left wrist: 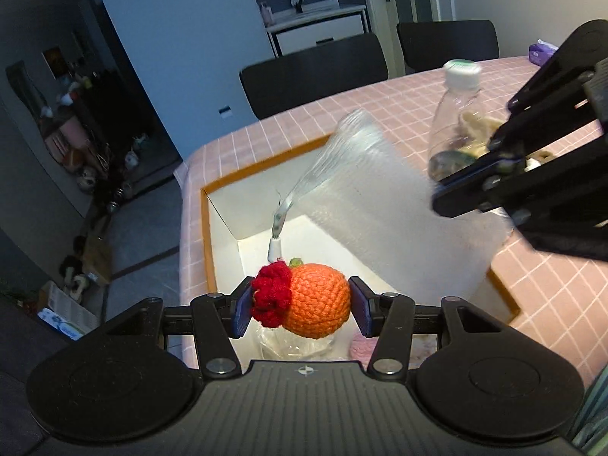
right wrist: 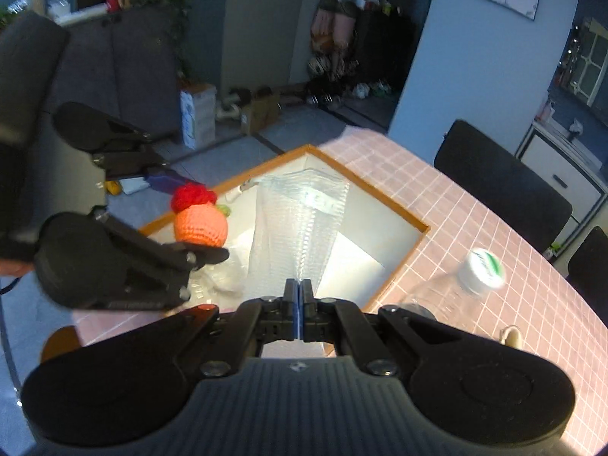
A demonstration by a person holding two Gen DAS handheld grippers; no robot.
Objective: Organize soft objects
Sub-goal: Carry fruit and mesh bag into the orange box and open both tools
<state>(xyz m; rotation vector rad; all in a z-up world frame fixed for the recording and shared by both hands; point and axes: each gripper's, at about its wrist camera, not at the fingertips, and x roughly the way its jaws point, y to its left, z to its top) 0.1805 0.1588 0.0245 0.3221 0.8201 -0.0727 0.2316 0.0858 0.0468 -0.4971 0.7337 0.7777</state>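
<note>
Tablecloth (left wrist: 418,95) of pink checks is spread over the table, with two dark chairs (left wrist: 315,72) set at its far side. A white box (left wrist: 207,235) with an orange rim is seen on the cloth, open at the top, at the near left of the table. A sheet of clear bubble wrap (left wrist: 364,193) is held above the box, draped down toward its floor; its near edge is pinched between the closed jaws of the right gripper (right wrist: 299,306). A clear plastic bottle (left wrist: 452,121) with a white cap is stood on the cloth to the right of the box. A crocheted orange toy (left wrist: 315,304) with a red tuft is clamped between the blue pads of the left gripper (left wrist: 302,306), over the near end of the box.
</note>
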